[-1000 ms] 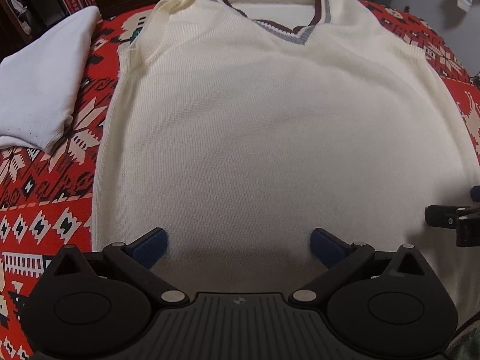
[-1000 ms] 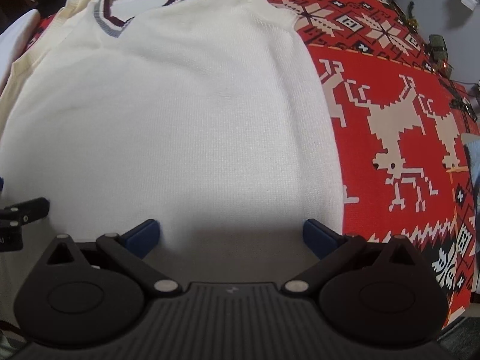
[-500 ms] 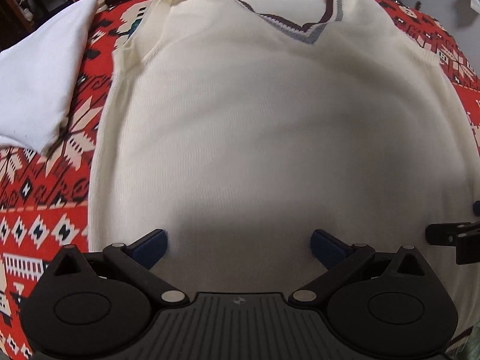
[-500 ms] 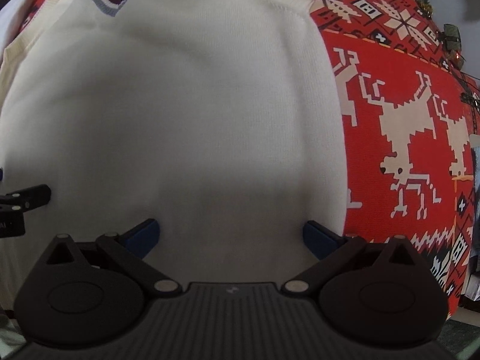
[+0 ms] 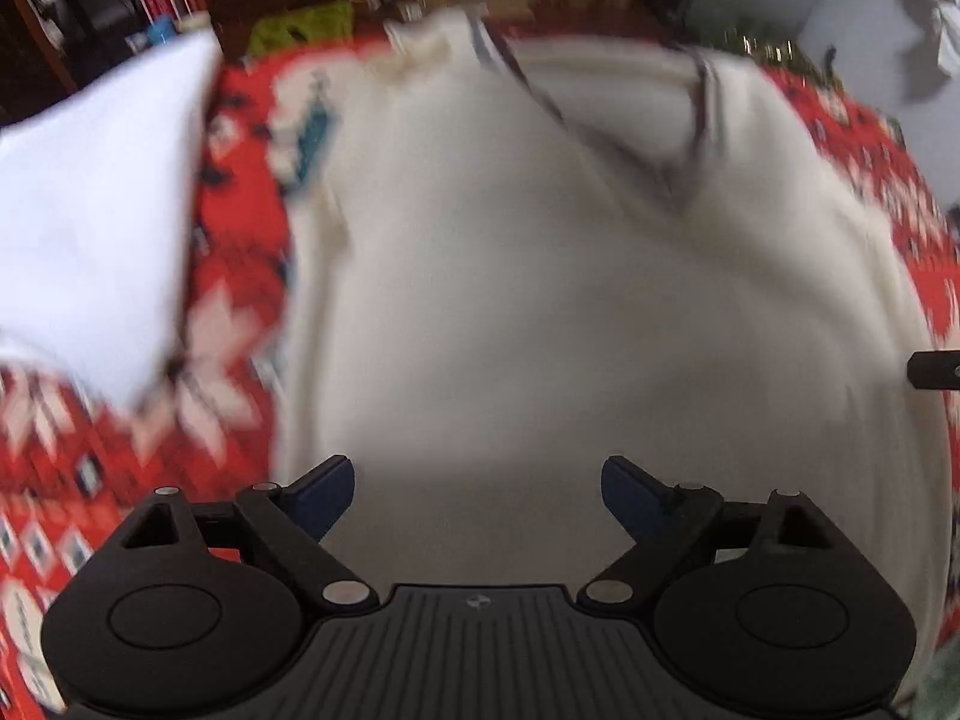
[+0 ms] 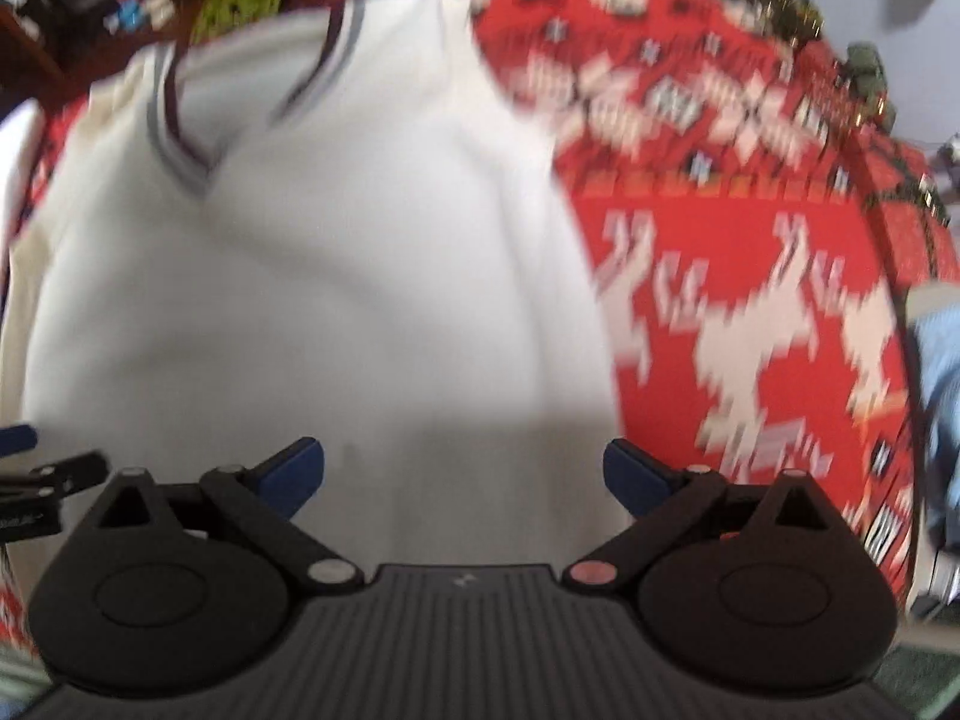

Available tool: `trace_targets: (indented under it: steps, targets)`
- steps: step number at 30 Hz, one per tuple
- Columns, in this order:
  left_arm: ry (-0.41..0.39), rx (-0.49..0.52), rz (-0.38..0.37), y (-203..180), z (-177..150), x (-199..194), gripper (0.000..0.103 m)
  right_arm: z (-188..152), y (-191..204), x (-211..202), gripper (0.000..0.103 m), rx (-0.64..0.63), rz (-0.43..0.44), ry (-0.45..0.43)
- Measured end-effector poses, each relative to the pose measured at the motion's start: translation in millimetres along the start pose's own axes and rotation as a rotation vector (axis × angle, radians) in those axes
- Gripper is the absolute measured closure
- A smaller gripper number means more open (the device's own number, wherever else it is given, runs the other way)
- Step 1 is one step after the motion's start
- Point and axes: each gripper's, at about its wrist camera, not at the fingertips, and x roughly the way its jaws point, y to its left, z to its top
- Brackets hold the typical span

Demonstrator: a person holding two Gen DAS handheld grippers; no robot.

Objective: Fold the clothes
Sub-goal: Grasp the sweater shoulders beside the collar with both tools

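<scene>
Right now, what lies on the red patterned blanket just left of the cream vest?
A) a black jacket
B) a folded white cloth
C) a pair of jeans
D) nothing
B: in the left wrist view a folded white cloth rests on the blanket beside the vest.

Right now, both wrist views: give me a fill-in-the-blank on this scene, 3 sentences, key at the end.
1. The cream vest has a ____-shaped neckline.
2. The vest lies on a ____ patterned blanket.
3. The left gripper and the right gripper both have their jaws ____, with nothing pinched between them.

Missing words: V; red; open
</scene>
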Motion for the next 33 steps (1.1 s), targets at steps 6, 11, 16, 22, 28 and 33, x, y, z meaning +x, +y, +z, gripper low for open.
trace_targets:
  steps: [6, 11, 16, 22, 28, 33]
  targets:
    - [-0.172, 0.083, 0.032, 18.9, 88.8, 9.2, 0.013, 65.0, -13.2, 14.5, 0.005, 0.012, 0.035, -0.188]
    - [-0.211, 0.078, -0.043, 41.1, 164.0, 37.2, 0.014, 130.0, -13.3, 41.6, 0.024, -0.012, 0.067, -0.263]
    - [-0.199, 0.141, -0.11, 45.7, 204.0, 64.6, 0.033, 184.9, -1.4, 78.3, 0.048, -0.092, 0.098, -0.308]
    - [-0.134, 0.177, -0.176, 49.5, 213.3, 90.0, 0.055, 226.5, 35.4, 104.3, 0.063, -0.25, 0.148, -0.308]
    - [-0.115, 0.203, -0.189, 52.4, 211.1, 99.9, 0.061, 248.0, 54.2, 122.9, 0.074, -0.395, 0.155, -0.247]
    - [-0.123, 0.2, -0.2, 56.0, 208.7, 104.7, 0.061, 247.3, 58.8, 132.4, 0.069, -0.464, 0.181, -0.217]
